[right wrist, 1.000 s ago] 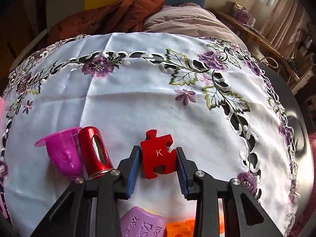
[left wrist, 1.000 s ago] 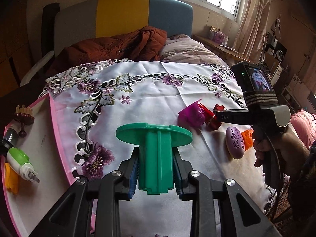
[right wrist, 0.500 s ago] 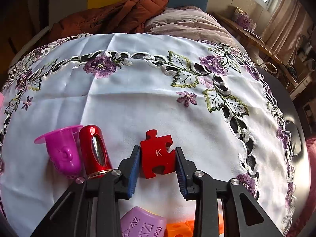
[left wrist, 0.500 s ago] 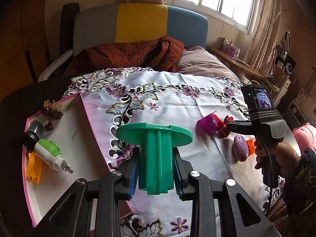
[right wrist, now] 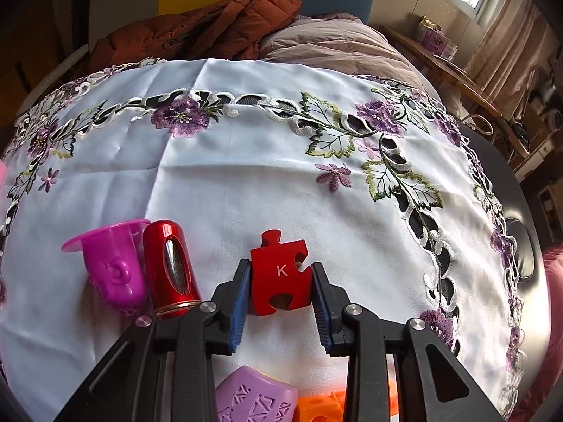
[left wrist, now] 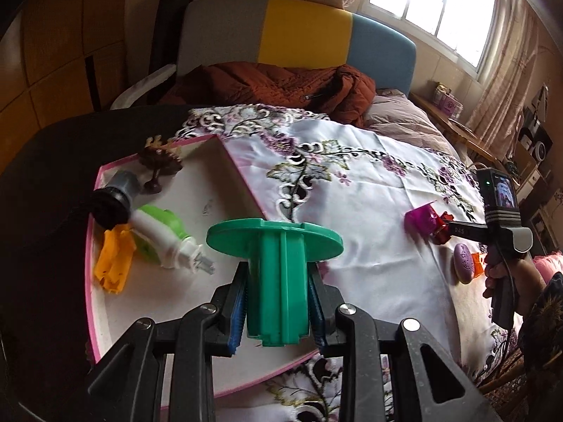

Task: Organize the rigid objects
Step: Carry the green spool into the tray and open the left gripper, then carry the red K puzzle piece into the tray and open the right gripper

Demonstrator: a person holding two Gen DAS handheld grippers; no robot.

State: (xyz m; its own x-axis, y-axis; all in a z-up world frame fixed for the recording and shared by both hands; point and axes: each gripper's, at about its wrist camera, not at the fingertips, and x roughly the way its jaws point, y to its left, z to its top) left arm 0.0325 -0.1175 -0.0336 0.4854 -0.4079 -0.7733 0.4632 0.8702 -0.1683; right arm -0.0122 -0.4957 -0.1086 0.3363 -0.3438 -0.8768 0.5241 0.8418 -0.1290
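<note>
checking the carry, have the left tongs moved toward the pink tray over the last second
Yes. The left tongs, holding the green spool, moved left from above the tablecloth to above the pink tray.

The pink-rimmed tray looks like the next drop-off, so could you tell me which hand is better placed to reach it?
Left. Its tool holds the green spool right over the pink-rimmed tray. The right tool grips the red puzzle piece far across the tablecloth.

Home bedrm: bed (left wrist: 397, 119), window (left wrist: 432, 3).
</note>
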